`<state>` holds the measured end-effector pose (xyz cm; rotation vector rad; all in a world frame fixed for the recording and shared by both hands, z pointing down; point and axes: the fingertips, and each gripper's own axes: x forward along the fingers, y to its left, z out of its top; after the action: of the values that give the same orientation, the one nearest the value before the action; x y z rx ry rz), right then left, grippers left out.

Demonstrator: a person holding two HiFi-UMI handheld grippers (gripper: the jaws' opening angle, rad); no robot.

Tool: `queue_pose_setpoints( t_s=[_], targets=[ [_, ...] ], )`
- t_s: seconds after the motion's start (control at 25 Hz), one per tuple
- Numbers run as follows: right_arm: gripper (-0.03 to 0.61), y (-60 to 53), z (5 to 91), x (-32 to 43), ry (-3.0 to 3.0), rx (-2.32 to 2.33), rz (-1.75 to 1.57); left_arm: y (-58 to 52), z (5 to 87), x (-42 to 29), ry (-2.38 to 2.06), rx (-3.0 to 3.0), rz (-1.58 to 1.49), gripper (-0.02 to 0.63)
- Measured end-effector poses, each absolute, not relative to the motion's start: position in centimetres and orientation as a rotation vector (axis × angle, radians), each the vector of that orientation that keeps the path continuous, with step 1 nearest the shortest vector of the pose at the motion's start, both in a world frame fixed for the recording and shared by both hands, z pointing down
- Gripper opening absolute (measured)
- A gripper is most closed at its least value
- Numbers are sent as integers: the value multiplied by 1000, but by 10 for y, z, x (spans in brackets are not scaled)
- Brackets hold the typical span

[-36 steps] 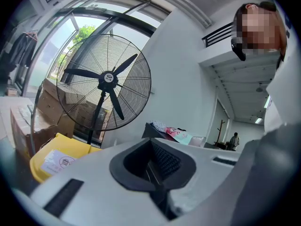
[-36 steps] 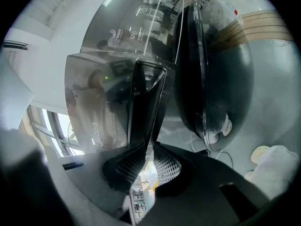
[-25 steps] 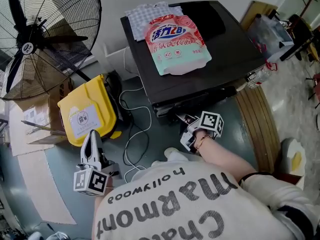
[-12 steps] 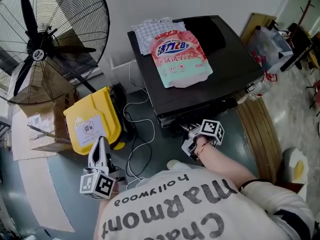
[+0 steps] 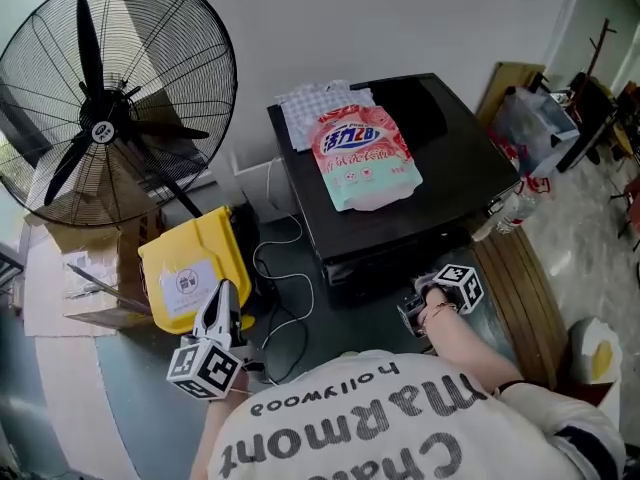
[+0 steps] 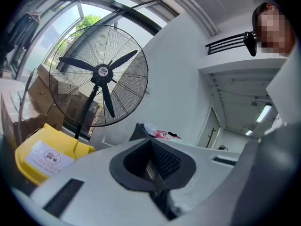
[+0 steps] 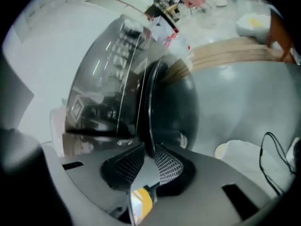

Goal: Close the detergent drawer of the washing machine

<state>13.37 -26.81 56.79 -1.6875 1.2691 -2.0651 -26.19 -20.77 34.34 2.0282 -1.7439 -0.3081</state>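
The black washing machine [image 5: 420, 158] stands in the middle of the head view, with a pink detergent bag [image 5: 364, 155] and a checked cloth [image 5: 312, 105] on its lid. No drawer sticks out of its front top edge [image 5: 385, 256] from here. My right gripper [image 5: 415, 311] hovers just before the machine's front, tilted down, jaws a little apart with nothing between them. In the right gripper view its fingers [image 7: 165, 165] point at the glossy control panel [image 7: 106, 95] and the round door [image 7: 171, 109]. My left gripper [image 5: 223, 303] is held low at the left, shut and empty, beside a yellow bin [image 5: 190, 263].
A large floor fan [image 5: 110, 108] stands at the back left, above cardboard boxes [image 5: 75, 273]. White cables [image 5: 285, 288] trail over the floor between bin and machine. Wooden planks [image 5: 515, 278] lie to the machine's right. My white shoe [image 7: 237, 150] is near the door.
My right gripper has drawn back from the machine's front left corner, moved right along the front and tilted down. The part jutting from the front edge no longer shows. My left gripper rose slightly.
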Motion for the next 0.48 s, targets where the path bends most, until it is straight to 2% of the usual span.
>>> queue_pose_setpoints(
  t_s=[0.12,0.28,0.48],
  targets=[
    [86,-282,530,186,1160,-1835,-1853,-209,337,-266,-1747,2022,-313,8],
    [58,-312,432,231,1265,-1923,-1388,-208,327,-262,-1706,2017,-357,8],
    [50,-337,300,192,1700,-1838,-894,-211,309,-253,-1695,2047,-363,8]
  ],
)
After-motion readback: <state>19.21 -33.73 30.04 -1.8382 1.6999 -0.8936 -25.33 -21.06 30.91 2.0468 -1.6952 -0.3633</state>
